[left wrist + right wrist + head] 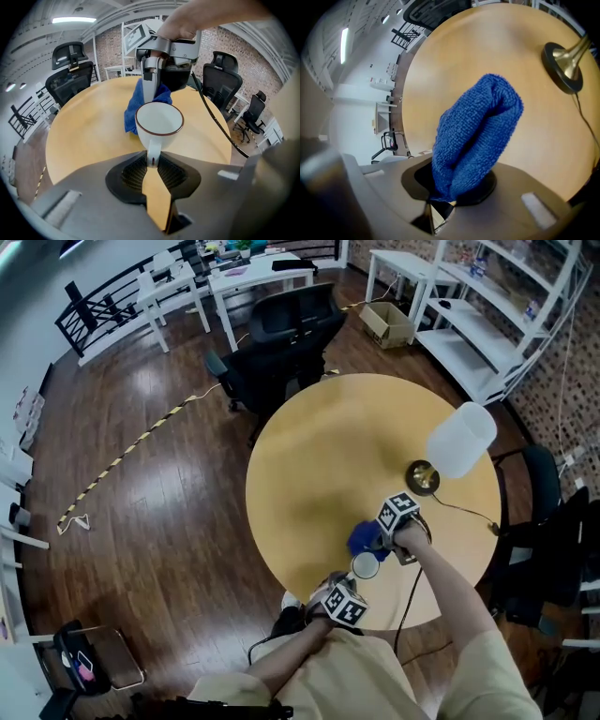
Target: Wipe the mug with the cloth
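In the head view, a white mug (366,565) is showing over the near part of a round wooden table (309,465), with a blue cloth (362,538) just behind it and touching it. The left tool (357,579) is reaching the mug from the person's side, and the right tool (377,538) is meeting the cloth from the right. A lamp (459,439) with a white shade and a brass base is standing further right, and a black office chair (281,343) is sitting beyond the table.

In the left gripper view, the left tool's jaws are standing narrow, pinching the mug's handle between them. The mug is staying upright, dark-rimmed, mouth up; whether it is resting on the table I cannot tell. The cloth is pressing against its far left side, hanging from the right tool above.

In the right gripper view, the right tool's jaws are clamping the folded cloth, which is bulging out ahead over the table, and the lamp's brass base is showing at upper right
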`<state>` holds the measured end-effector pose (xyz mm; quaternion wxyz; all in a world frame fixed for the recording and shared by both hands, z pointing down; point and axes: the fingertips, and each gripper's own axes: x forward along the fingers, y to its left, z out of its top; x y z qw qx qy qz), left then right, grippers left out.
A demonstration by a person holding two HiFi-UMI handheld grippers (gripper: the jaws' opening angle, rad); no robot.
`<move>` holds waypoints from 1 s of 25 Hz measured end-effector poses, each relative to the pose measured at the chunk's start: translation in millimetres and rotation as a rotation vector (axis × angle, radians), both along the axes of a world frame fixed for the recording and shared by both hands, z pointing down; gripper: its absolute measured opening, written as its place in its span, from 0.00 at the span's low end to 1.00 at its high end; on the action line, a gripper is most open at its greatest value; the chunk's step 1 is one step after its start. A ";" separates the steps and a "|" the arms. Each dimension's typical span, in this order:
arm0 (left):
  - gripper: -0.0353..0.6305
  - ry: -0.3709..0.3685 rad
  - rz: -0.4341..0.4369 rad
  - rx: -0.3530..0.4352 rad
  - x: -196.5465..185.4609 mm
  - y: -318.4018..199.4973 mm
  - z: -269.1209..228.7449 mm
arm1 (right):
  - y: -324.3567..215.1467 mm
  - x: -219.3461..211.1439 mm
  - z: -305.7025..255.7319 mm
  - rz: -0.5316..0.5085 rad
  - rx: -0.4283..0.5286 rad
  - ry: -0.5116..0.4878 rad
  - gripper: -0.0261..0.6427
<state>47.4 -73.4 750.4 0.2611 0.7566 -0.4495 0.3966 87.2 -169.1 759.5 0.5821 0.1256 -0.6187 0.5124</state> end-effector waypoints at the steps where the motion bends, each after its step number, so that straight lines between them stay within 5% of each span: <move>1: 0.14 0.000 0.000 0.002 0.2 0.1 -0.4 | 0.8 2.1 0.0 0.020 0.001 -0.006 0.14; 25: 0.15 0.025 -0.050 -0.025 19.2 9.0 -1.4 | 30.3 44.1 0.2 0.537 0.055 -0.200 0.13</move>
